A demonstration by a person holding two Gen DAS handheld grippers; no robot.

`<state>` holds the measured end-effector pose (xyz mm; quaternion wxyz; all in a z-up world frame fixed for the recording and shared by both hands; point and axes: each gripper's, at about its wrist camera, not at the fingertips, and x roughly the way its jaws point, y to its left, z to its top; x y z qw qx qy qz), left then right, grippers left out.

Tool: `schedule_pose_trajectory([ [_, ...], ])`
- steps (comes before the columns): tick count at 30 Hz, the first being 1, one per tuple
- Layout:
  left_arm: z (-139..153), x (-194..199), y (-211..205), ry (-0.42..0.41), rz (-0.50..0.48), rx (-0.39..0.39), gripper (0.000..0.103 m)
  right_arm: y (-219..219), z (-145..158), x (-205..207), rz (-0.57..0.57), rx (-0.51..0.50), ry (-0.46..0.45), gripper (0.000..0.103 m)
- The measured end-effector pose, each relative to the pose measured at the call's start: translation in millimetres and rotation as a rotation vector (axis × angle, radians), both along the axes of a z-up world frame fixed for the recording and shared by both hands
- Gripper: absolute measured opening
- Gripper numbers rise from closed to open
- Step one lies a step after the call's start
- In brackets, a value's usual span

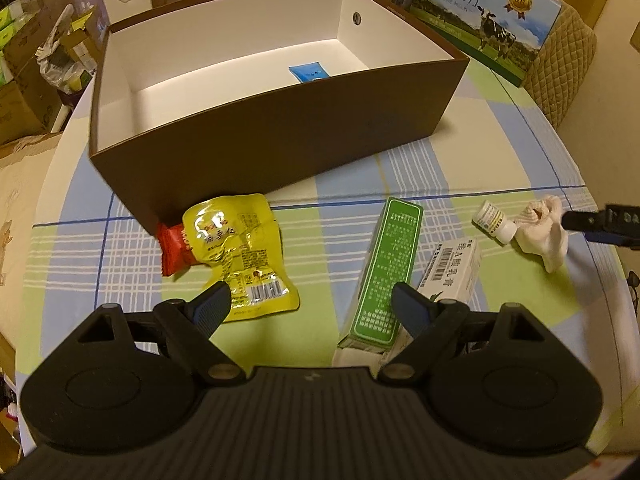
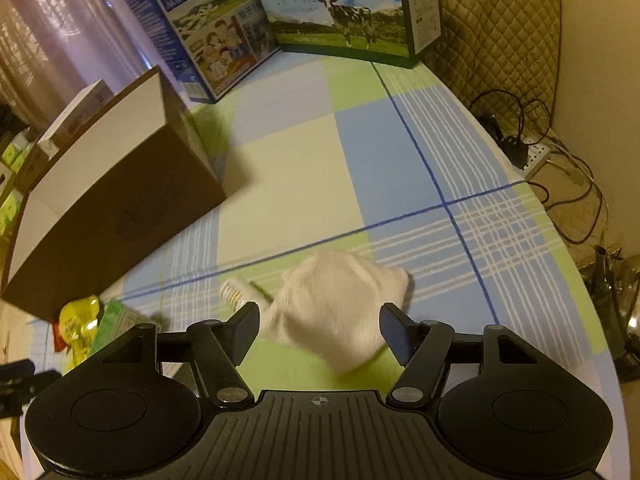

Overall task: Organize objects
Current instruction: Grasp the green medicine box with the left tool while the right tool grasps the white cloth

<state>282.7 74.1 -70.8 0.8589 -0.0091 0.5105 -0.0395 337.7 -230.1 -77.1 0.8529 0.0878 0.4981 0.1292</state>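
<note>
An open brown box (image 1: pixel 280 136) stands on the checked tablecloth, with a blue packet (image 1: pixel 310 72) inside. In front of it lie a yellow snack pouch (image 1: pixel 236 248), a red candy wrapper (image 1: pixel 174 250), a green carton (image 1: pixel 386 272), a white carton (image 1: pixel 456 268), a small white bottle (image 1: pixel 494 222) and a white sock (image 1: pixel 540 232). My left gripper (image 1: pixel 308 304) is open and empty, low between the pouch and the green carton. My right gripper (image 2: pixel 318 326) is open with the white sock (image 2: pixel 336 308) between its fingers, the bottle (image 2: pixel 236 292) just left of it.
Two milk cartons (image 2: pixel 340 8) (image 2: pixel 200 32) stand at the table's back edge. A quilted chair back (image 2: pixel 496 28) and a power strip with cables (image 2: pixel 536 156) lie to the right. Cardboard boxes and clutter (image 1: pixel 36 72) sit off the table's left.
</note>
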Motion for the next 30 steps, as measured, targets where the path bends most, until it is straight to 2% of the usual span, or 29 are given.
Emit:
schedule_pose_trajectory([
  [4, -4.4, 7.2, -4.3, 0.006, -0.014, 0.007, 0.085, 2.6, -11.9, 8.6, -0.046, -0.003, -0.011, 0.064],
  [8, -8.1, 12.9, -11.1, 0.011, -0.039, 0.018, 0.085, 9.2, -25.0, 12.5, -0.033, -0.015, 0.01, 0.061],
  [9, -9.1, 14.3, -13.2, 0.012, -0.048, 0.02, 0.085, 10.1, -28.0, 11.7, -0.026, -0.022, 0.01, 0.054],
  [11, -11.0, 17.0, -18.2, 0.012, -0.067, 0.022, 0.085, 12.9, -29.8, 7.8, 0.001, -0.046, -0.015, 0.047],
  [13, -13.1, 19.5, -23.2, 0.015, -0.085, 0.02, 0.084, 14.4, -29.6, 2.3, 0.026, -0.057, -0.036, 0.034],
  [16, -16.4, 22.5, -30.8, 0.016, -0.115, 0.024, 0.084, 10.5, -26.9, -2.8, 0.05, -0.042, -0.057, 0.022],
  [22, -23.5, 29.5, -41.7, 0.026, -0.175, 0.026, 0.08, -0.6, -18.9, -13.8, 0.067, -0.037, -0.078, 0.021],
  [24, -25.7, 33.2, -44.6, 0.032, -0.191, 0.025, 0.073, -6.0, -14.7, -19.1, 0.065, -0.037, -0.092, 0.021],
  [28, -30.4, 41.9, -52.0, 0.04, -0.233, 0.014, 0.067, -16.6, -6.0, -25.6, 0.051, -0.037, -0.103, 0.021],
  [30, -32.5, 45.7, -56.2, 0.042, -0.257, 0.013, 0.057, -21.3, -3.6, -27.0, 0.038, -0.035, -0.107, 0.021],
])
